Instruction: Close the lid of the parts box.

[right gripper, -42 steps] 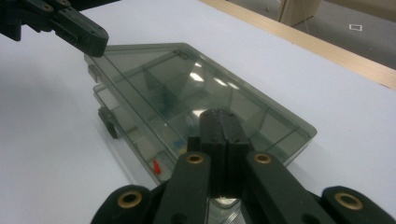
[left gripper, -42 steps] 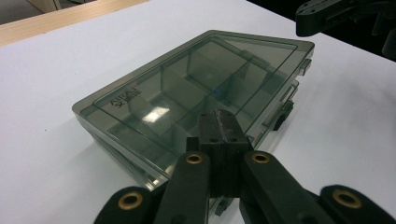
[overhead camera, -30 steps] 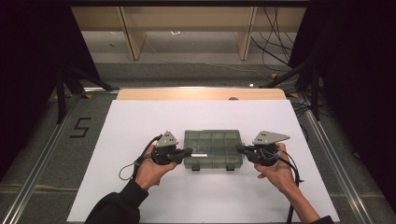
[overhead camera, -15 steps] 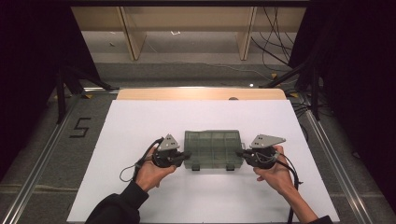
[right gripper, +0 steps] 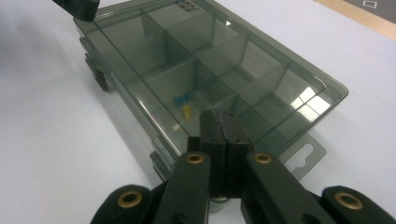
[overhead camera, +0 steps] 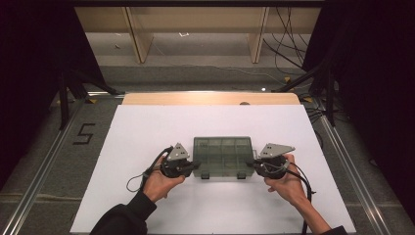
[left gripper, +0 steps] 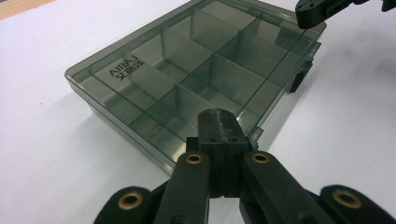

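Note:
A smoky transparent compartment box (overhead camera: 223,155) lies shut on the white table top, its lid marked AIRAJ (left gripper: 122,68). My left gripper (overhead camera: 195,166) is shut with nothing held, its tips (left gripper: 219,117) at the box's left end by the front corner. My right gripper (overhead camera: 249,164) is also shut and empty, its tips (right gripper: 219,116) at the box's right end. Whether either gripper touches the box I cannot tell. Small blue and yellow pieces (right gripper: 183,105) lie in one compartment of the box (right gripper: 210,70). The box's other compartments (left gripper: 196,60) look bare.
The white sheet (overhead camera: 147,132) covers the table, with a wooden strip (overhead camera: 210,99) along its far edge. Two dark latches (overhead camera: 221,175) sit on the box's front side. Metal rails (overhead camera: 44,161) run along both sides of the table. Cables trail from both grippers.

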